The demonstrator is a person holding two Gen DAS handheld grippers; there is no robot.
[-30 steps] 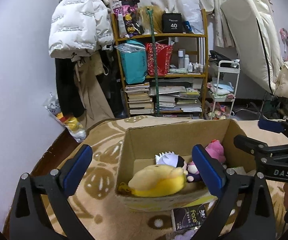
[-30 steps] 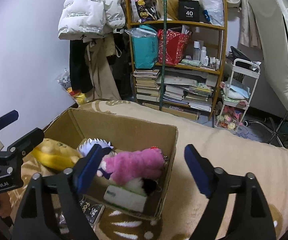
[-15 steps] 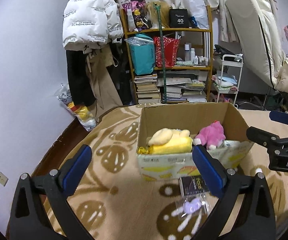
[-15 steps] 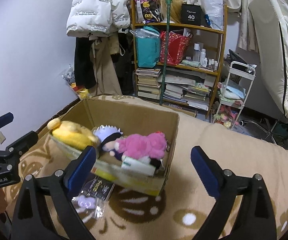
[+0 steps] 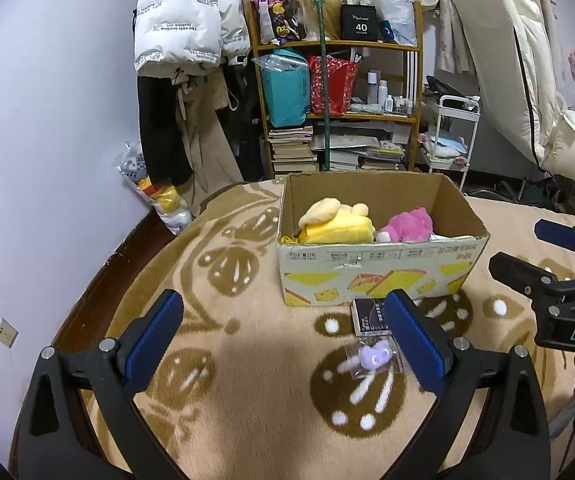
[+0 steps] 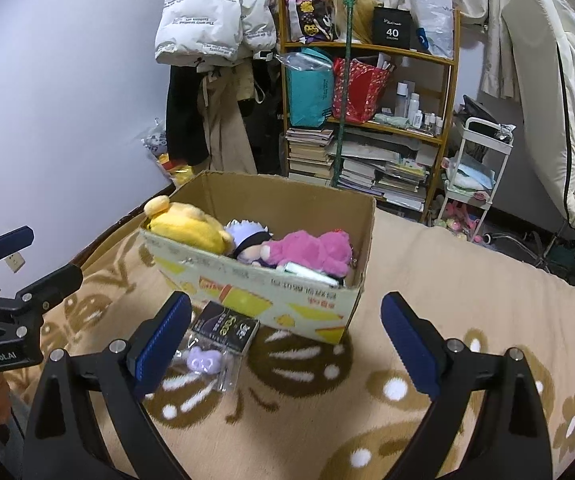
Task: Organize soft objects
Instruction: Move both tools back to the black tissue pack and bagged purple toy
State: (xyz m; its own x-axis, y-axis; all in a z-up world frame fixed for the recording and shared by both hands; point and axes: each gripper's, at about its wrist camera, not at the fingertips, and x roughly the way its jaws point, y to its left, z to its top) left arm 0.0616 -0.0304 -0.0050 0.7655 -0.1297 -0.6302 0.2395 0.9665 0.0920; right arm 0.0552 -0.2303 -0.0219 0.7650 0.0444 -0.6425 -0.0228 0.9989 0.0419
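A cardboard box [image 5: 371, 276] stands on the patterned blanket and holds a yellow plush [image 5: 335, 226], a pink plush [image 5: 407, 226] and a white-haired doll [image 6: 247, 236]. The box also shows in the right wrist view [image 6: 271, 292], with the yellow plush [image 6: 187, 224] and pink plush [image 6: 311, 250] inside. My left gripper [image 5: 283, 338] is open and empty, well in front of the box. My right gripper [image 6: 287, 338] is open and empty, near the box's front right corner. A small purple plush in a clear bag [image 5: 373, 358] lies in front of the box, also in the right wrist view [image 6: 203, 360].
A dark packet [image 6: 225, 326] lies against the box's front. A shelf [image 5: 335, 112] with books and bags stands behind, with hanging coats [image 5: 183, 32] to its left and a white cart [image 5: 451, 140] to its right. The bed's dark edge [image 5: 99, 276] runs along the left.
Both grippers have pulled back and away from the box. The box looks smaller and the packet and bagged purple plush in front of it have come into view.
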